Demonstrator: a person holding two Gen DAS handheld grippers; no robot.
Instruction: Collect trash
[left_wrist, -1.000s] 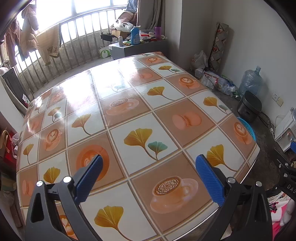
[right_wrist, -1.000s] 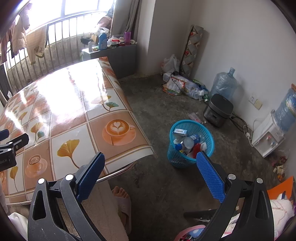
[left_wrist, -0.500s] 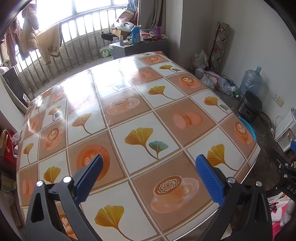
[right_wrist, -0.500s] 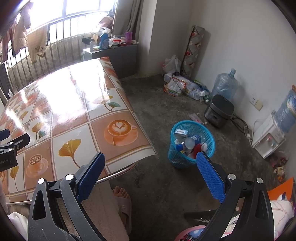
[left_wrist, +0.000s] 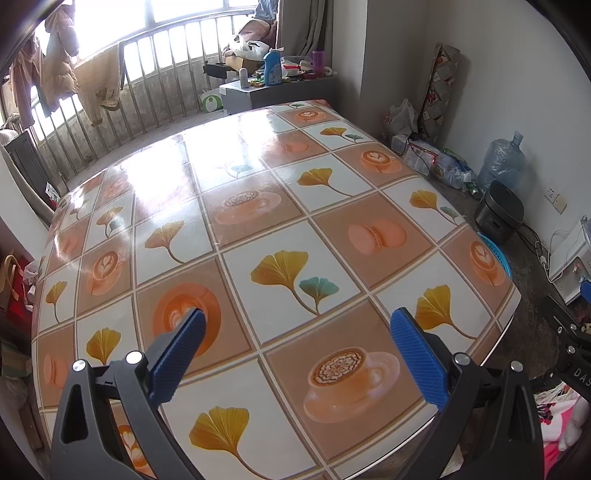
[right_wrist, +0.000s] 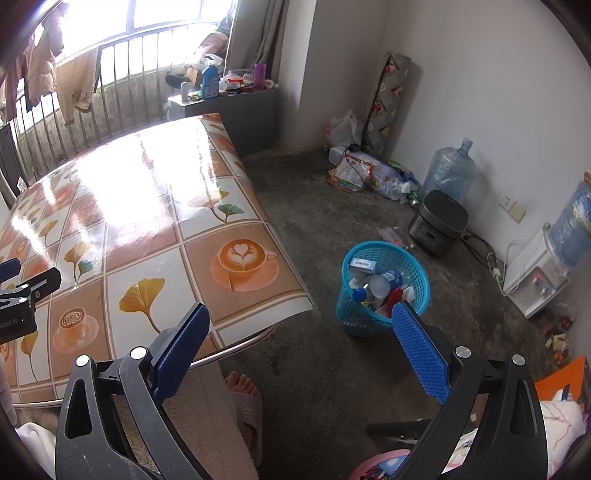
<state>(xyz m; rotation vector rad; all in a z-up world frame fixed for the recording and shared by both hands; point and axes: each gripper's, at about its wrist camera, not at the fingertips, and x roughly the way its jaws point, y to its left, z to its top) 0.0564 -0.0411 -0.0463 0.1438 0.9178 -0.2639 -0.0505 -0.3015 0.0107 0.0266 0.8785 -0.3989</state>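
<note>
Both claws are hanging spread wide and pinching nothing: the left gripper (left_wrist: 295, 350) is hovering over the tablecloth-covered table (left_wrist: 258, 229), its blue pads framing a printed coffee cup and ginkgo leaf low in the frame, while the right gripper (right_wrist: 301, 343) is reaching past the table's corner, above the bare floor (right_wrist: 332, 206).

No loose litter is showing anywhere on the tabletop, which is probably why neither claw is closing on anything. The collected trash is sitting in the blue basket (right_wrist: 354, 321) right of centre in the right wrist view: bottles, a small box and wrappers are piling inside its mesh wall. It is standing on the floor just beside the table edge, likely so items can be dropped in without a long carry.

More litter seems to be lying along the wall in the upper right, near the water jug (right_wrist: 448, 171) and the dark cooker (right_wrist: 439, 221), so the job is looking finished only for the table.
</note>
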